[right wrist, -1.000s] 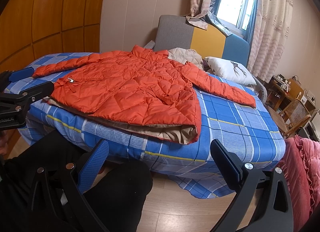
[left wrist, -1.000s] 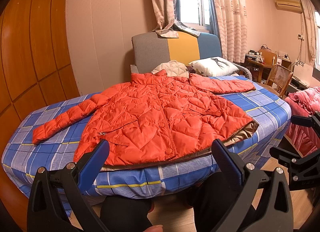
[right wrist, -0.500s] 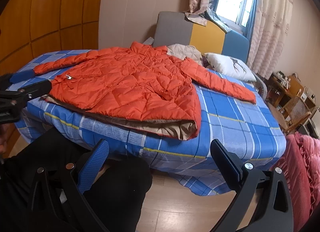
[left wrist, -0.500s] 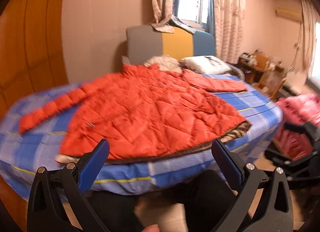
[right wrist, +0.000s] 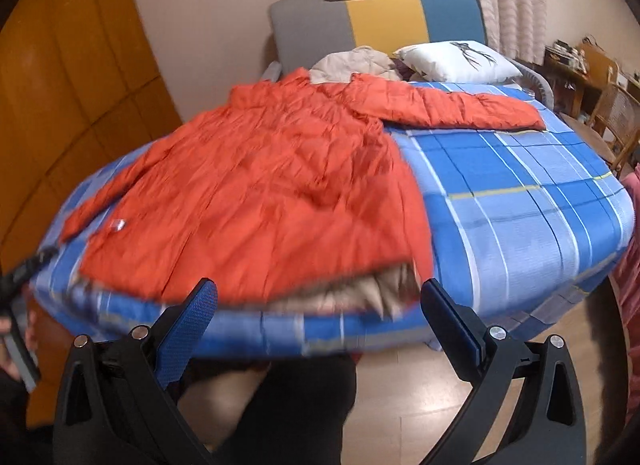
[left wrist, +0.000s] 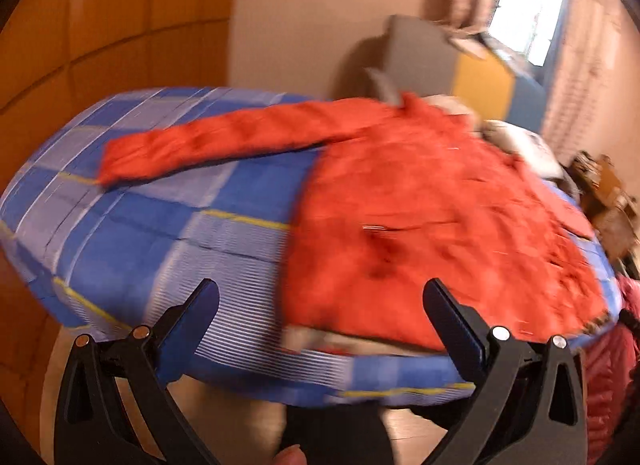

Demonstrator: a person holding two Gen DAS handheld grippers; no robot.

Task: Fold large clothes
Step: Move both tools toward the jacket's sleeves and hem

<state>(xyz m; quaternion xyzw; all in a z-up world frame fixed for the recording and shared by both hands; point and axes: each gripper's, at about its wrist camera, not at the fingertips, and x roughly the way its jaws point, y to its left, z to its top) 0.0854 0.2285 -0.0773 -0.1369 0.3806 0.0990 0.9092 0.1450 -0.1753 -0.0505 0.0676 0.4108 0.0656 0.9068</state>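
An orange quilted jacket [left wrist: 432, 217] lies spread flat on the blue plaid bed [left wrist: 168, 225], sleeves out to both sides, beige lining showing at the hem. It also shows in the right wrist view [right wrist: 272, 201]. My left gripper [left wrist: 320, 305] is open and empty, just short of the bed's near edge by the jacket's left hem corner. My right gripper [right wrist: 318, 305] is open and empty, close above the hem near its right corner. The left gripper shows small at the right view's left edge [right wrist: 24, 277].
A white pillow [right wrist: 456, 61] and a beige garment [right wrist: 352, 63] lie at the bed's head below the grey, yellow and blue headboard [right wrist: 380, 21]. Wooden chairs [right wrist: 616, 121] stand to the right. A pink quilt [left wrist: 608, 361] lies at the right. Wood-panel wall to the left.
Both grippers have moved in toward the bed's near edge. The left view has swung left toward the left sleeve; the right view now faces the hem. The jacket has not moved.
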